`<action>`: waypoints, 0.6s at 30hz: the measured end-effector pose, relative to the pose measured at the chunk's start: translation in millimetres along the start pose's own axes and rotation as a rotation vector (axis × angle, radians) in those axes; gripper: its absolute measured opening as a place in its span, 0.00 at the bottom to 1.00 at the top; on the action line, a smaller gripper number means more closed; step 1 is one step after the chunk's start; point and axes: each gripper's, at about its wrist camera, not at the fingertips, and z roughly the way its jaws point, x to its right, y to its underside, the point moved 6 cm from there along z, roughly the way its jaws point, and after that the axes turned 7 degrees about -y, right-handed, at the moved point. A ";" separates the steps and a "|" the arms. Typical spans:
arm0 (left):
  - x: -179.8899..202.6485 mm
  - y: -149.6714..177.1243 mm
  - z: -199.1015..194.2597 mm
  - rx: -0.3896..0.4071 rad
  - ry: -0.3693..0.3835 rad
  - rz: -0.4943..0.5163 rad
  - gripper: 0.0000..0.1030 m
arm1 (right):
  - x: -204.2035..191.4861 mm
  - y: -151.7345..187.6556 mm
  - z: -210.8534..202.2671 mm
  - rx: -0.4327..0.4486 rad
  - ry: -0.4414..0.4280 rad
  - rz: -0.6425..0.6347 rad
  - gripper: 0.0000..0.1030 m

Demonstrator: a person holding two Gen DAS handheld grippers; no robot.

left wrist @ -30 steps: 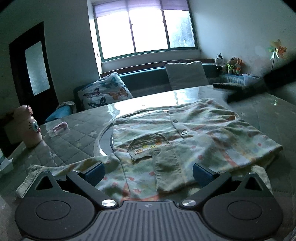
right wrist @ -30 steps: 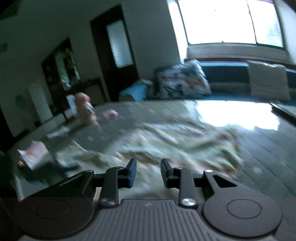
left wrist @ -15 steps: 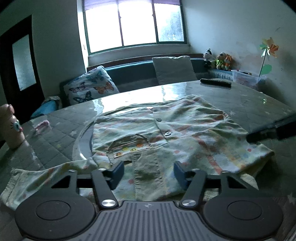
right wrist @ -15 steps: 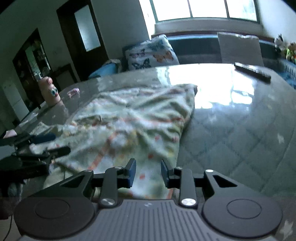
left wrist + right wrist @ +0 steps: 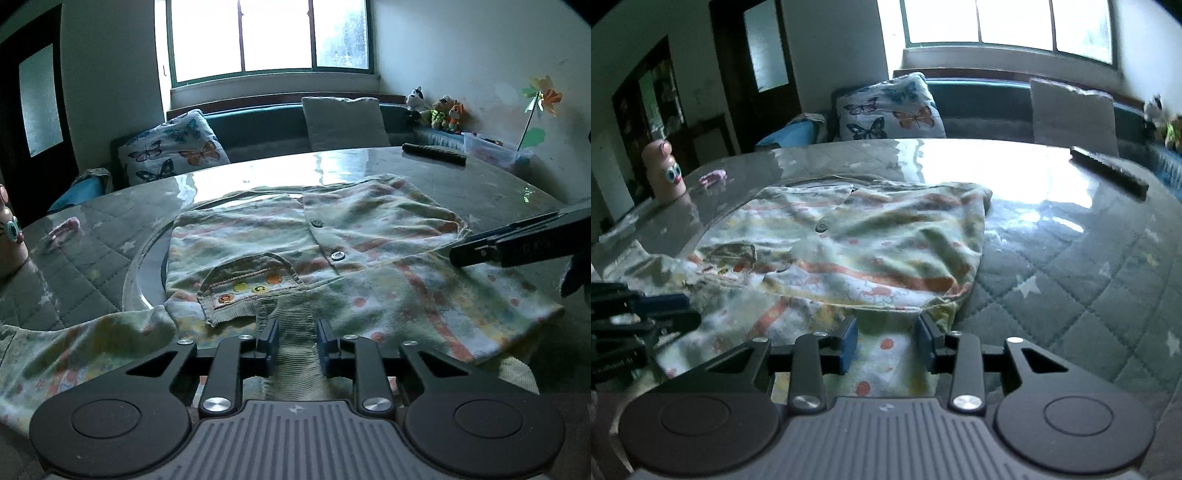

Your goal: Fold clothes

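A pale green child's shirt (image 5: 369, 236) with orange stripes, dots, buttons and a small pocket lies spread on the table. My left gripper (image 5: 295, 334) is at its near edge. Its jaws are closing, and the pads pinch a ribbed band (image 5: 291, 314) of the shirt. In the right wrist view the same shirt (image 5: 857, 243) lies ahead. My right gripper (image 5: 886, 338) hangs low over the shirt's near right corner. Its jaws are opening, with cloth under and between them, not pressed. Each gripper shows in the other's view: the right gripper (image 5: 517, 247) and the left gripper (image 5: 646, 310).
The table (image 5: 1071, 266) has a quilted cover under glass, with a round inset ring (image 5: 147, 258) beneath the shirt. A pink bottle with eyes (image 5: 665, 173) and a small pink item (image 5: 64, 229) stand left. A long black object (image 5: 434, 153) lies far right. A sofa with a butterfly cushion (image 5: 173, 151) is behind.
The left jaws went from wide apart to closed on the ribbed band, and the gripper edged closer. The right gripper dropped to the shirt's near right corner, with its jaws a little wider.
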 end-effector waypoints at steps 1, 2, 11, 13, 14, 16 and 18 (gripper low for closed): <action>-1.2 -0.3 -0.9 0.000 -0.001 -0.007 0.26 | -2.7 -0.6 -1.6 0.001 0.003 -0.008 0.36; -2.8 -0.9 -2.0 0.002 -0.006 -0.014 0.26 | -5.4 -1.3 -3.1 0.003 0.006 -0.017 0.37; -29.3 3.3 -22.2 0.017 -0.064 -0.073 0.33 | -39.3 -4.5 3.2 0.008 -0.052 -0.069 0.47; -40.2 6.9 -26.7 0.014 -0.090 -0.090 0.35 | -47.6 -4.0 5.5 0.007 -0.063 -0.078 0.47; -46.4 8.7 -28.5 0.012 -0.107 -0.099 0.35 | -52.7 -3.6 6.7 0.007 -0.071 -0.085 0.47; -60.6 12.7 -32.0 0.005 -0.144 -0.120 0.35 | -63.3 -1.9 8.4 0.005 -0.085 -0.107 0.47; -75.8 16.9 -35.1 -0.002 -0.182 -0.147 0.35 | -75.7 1.4 9.0 0.002 -0.094 -0.144 0.47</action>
